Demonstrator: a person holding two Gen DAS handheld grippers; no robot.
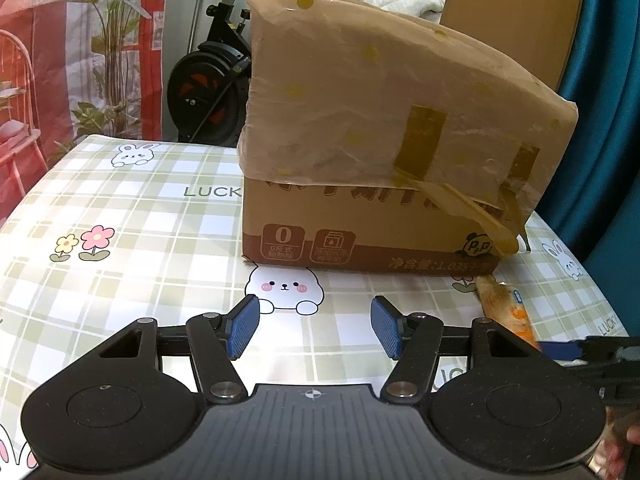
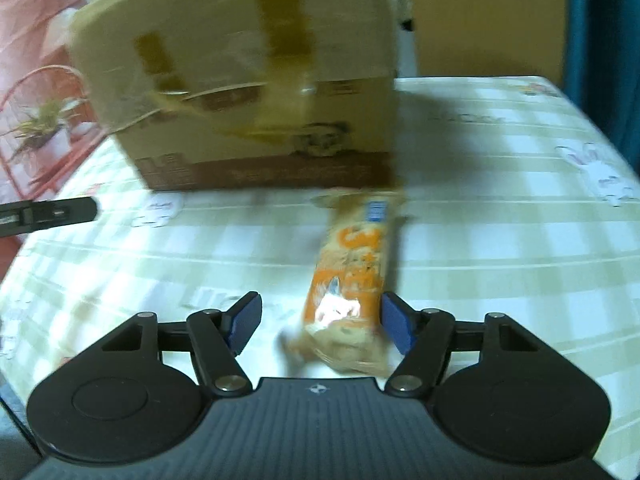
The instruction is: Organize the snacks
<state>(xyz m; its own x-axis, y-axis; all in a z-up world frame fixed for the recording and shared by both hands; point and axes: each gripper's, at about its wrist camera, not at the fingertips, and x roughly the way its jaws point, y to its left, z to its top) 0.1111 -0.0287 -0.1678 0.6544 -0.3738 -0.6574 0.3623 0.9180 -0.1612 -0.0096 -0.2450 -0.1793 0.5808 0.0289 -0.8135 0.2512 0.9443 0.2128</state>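
The orange snack packet [image 2: 352, 280] lies lengthwise between the right claw [image 2: 320, 322]'s parted jaws, hugging the right pad, pointing at the box [image 2: 240, 80]; ungripped.

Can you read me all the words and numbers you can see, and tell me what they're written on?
"LUCK": green-and-white checked bunny tablecloth, cut off by the box.
"0": icon on the brown cardboard box.
"1.035": box's bottom strip, after Chinese characters.
"P&P": box's panda logo.
Orange snack packet: too blurred.
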